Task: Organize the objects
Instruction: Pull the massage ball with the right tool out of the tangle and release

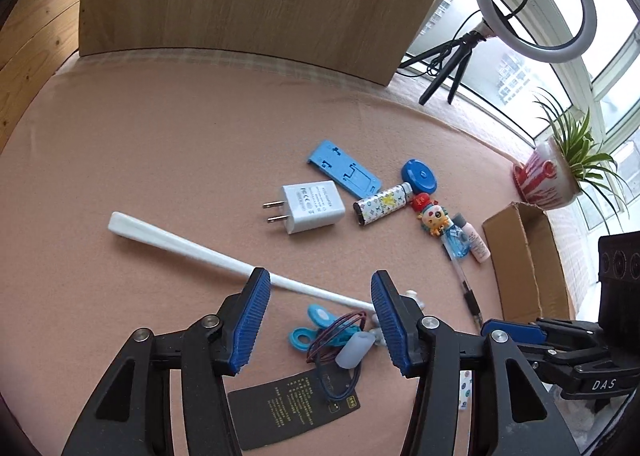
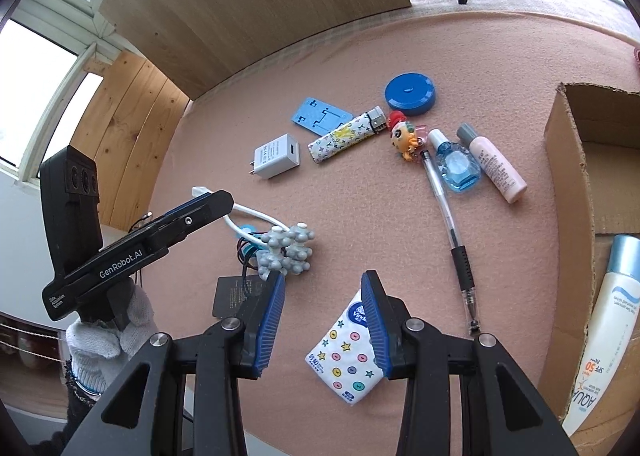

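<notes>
A: Biggest first. Pink tabletop [image 1: 160, 160] carries everything. Cardboard box [image 2: 576, 160] sits at 3 o'clock in the right wrist view, a white sunscreen bottle [image 2: 608, 336] lying inside it.

B: Grippers?

A: Left gripper [image 1: 316, 320] is released, fingers [image 1: 252, 320] wide apart, nothing between them. It hangs over a small pile at 6 o'clock in its own view. Right gripper [image 2: 324, 320] is also released; a tissue pack [image 2: 348, 360] lies on the tabletop between and below its fingers, with the right finger overlapping the pack's edge. Can't tell if it touches.

B: The pile?

A: White shoehorn [image 1: 192, 248] runs from 9 o'clock in toward the left fingers. Under them: black card [image 1: 280, 404], blue clip [image 1: 316, 324], thin looped wire [image 1: 340, 332], translucent cap [image 1: 356, 348]. Right wrist view also shows a grey knobbly massager [image 2: 288, 252] there.

B: Loose items?

A: Cluster around 1 o'clock from the left gripper: blue phone stand [image 1: 344, 168], white charger [image 1: 308, 208], patterned lighter [image 1: 380, 206], blue round tape measure [image 1: 420, 176], cartoon figurine [image 1: 434, 216]. Right of that, blue glass bottle [image 2: 456, 164] touching pink tube [image 2: 496, 164]. Clear pen [image 2: 452, 236] lies beside the bottle, pointing toward 5 o'clock in the right view.
</notes>
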